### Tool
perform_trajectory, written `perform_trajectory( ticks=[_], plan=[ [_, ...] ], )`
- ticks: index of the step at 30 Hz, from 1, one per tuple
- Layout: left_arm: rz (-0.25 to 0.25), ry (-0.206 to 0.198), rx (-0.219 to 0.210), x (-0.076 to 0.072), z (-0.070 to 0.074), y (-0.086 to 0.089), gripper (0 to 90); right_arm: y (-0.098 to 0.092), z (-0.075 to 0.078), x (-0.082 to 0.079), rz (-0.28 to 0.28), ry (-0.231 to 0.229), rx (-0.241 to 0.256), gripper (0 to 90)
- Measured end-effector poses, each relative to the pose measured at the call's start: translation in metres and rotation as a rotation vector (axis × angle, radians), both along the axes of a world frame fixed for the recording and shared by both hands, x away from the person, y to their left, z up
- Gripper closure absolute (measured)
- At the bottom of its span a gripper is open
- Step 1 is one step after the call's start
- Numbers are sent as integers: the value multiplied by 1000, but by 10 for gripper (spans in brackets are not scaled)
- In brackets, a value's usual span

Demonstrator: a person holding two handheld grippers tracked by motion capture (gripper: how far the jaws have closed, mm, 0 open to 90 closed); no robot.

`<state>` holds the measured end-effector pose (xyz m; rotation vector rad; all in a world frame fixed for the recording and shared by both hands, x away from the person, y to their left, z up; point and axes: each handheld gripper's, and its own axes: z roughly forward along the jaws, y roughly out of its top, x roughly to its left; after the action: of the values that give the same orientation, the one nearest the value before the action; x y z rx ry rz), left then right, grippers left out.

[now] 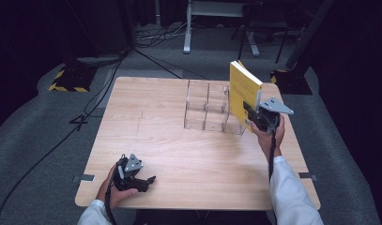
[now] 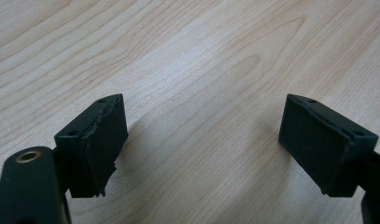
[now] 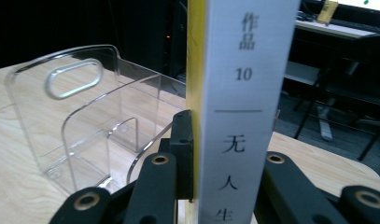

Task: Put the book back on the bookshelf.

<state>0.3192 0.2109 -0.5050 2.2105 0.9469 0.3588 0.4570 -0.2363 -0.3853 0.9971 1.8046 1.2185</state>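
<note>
- The right gripper [image 1: 251, 114] is being held up at the right side of the table [image 1: 146, 117], beside the right end of a clear plastic rack [image 1: 212, 110].
- Its jaws are clamping shut on a yellow book [image 1: 242, 91], with one black pad pressing the yellow cover and the other sitting behind the white spine.
- In the right gripper view the book [image 3: 243, 93] is standing upright between the jaws, spine towards the camera, with printed characters and the number 10 running down it.
- The book is being carried off the tabletop, tilting slightly, just at the right end of the rack; I cannot tell whether it is touching the rack wall.
- The rack [image 3: 85, 116] is standing on the far half of the table, its upright dividers forming open slots, with an oval handle hole in one end wall.
- The left gripper [image 1: 148, 180] is resting low at the near left of the table, in the person's hand, well apart from rack and book.
- Its jaws are standing wide apart with nothing between them; in the left gripper view the two pads [image 2: 106, 140] are framing bare wood grain [image 2: 201, 70].
- White sleeves are showing on both forearms at the near edge.
</note>
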Motion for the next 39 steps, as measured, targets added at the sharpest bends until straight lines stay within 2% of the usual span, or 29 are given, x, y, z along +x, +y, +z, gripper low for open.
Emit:
perform_trajectory(
  ticks=[7, 12, 16, 20, 24, 34, 39],
  plan=[
    [-2, 2, 1, -1, 0, 0, 159, 6, -7, 15, -46, 23, 10, 764],
    [-4, 0, 4, 0, 0, 0, 161, 10, -14, 26, -78, 21, 13, 763],
    [-10, -4, 9, 0, 0, 1, 164, 15, -24, 33, -118, 0, 13, 763],
    [-13, -3, 1, -1, 0, 0, 170, 19, -35, 41, -134, 21, 6, 763],
    [-15, -1, 4, -1, 0, 0, 170, 20, -43, 46, -140, 30, 0, 763],
    [-16, -1, 5, -1, 0, 0, 170, 21, -44, 49, -149, 14, -25, 756],
    [-16, -1, 6, -1, 0, 0, 171, 21, -44, 47, -137, 27, -29, 742]
  ],
)
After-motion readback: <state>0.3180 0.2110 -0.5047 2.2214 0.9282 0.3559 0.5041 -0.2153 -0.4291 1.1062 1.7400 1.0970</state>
